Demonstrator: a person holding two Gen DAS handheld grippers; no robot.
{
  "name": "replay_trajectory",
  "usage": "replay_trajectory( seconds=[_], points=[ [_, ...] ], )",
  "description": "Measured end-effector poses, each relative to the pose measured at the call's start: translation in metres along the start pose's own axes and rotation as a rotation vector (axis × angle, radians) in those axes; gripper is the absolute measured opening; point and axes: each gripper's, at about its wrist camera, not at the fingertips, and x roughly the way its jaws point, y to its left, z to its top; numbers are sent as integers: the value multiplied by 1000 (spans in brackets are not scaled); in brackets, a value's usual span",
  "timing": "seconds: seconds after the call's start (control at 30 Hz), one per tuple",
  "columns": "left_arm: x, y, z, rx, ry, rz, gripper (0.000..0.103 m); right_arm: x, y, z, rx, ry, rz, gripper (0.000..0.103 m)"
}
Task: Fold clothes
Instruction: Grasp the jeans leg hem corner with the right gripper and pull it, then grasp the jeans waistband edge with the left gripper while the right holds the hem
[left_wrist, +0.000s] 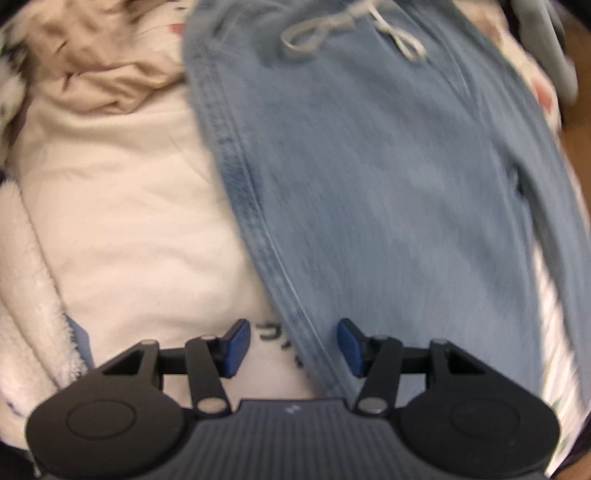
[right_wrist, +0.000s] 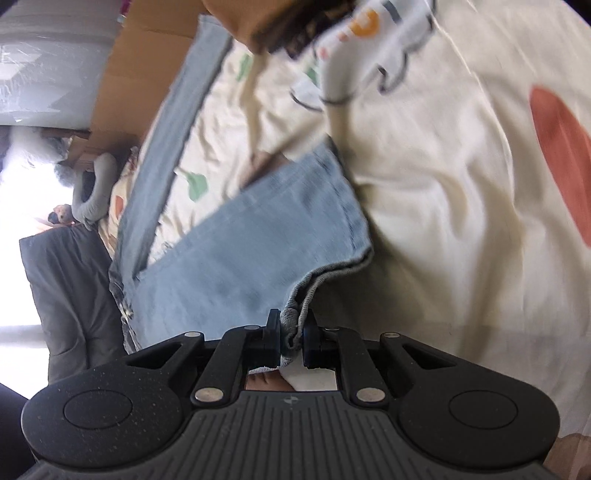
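Right gripper (right_wrist: 290, 338): clenched on hem corner of jeans (right_wrist: 236, 254), leg end lifted off sheet (right_wrist: 443, 221).
Left gripper (left_wrist: 291, 345): released, jaws apart, nothing between pads; pointed down over side seam of jeans (left_wrist: 388, 192).
Jeans: spread on bed, drawstring (left_wrist: 332, 26) at waist, beside white garment (left_wrist: 129, 221).

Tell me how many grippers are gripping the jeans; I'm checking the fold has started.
1. The right gripper is shut on the jeans' hem corner. The left gripper hovers open above the jeans, holding nothing.
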Motion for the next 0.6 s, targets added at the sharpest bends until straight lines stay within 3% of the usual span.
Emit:
replay_trajectory(
  seconds=[0.3,0.37,0.47,0.6],
  points=[
    [-14,34,9,-147,-94,-154,43,-16,33,16,-41,-27,1,9],
    [-19,37,11,-145,-127,-160,37,-17,38,18,-51,-32,-6,9],
    [-25,9,-3,-117,-173,-155,34,-19,45,21,-59,-41,-13,9],
    [-23,40,27,-162,-192,-171,28,-21,53,24,-67,-52,-23,9]
  ],
)
